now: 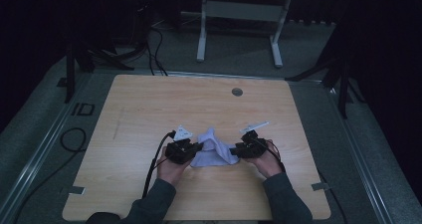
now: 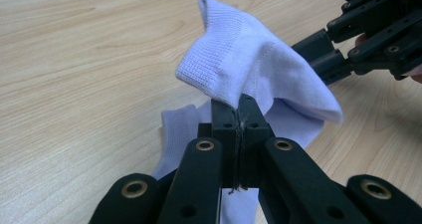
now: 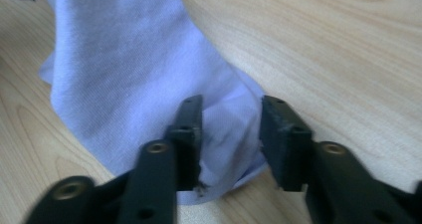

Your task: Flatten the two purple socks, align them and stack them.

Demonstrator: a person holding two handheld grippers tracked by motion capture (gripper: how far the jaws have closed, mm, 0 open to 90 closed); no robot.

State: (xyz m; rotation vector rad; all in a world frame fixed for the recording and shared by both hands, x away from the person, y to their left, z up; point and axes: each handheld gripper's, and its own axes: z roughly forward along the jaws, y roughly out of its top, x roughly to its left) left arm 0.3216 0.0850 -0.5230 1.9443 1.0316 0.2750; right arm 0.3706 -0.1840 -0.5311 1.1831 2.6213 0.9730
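Item: 1 pale lilac sock (image 1: 211,152), handled by 2 grippers on a wooden table (image 1: 149,104).

Sock lies bunched near the table's near edge, centre, between both grippers, its ribbed cuff (image 2: 219,59) lifted off the wood. Left gripper (image 1: 197,147): jaws pressed together, pinching a fold of the sock just below the cuff. Right gripper (image 1: 232,152): jaws parted to a moderate gap, sock fabric lying between them, left pad against the cloth, right pad apart from it. 1 hand (image 1: 171,169) and 1 hand (image 1: 266,163) enter from the near side. Small round grommet (image 1: 237,91) sits toward the table's far edge.
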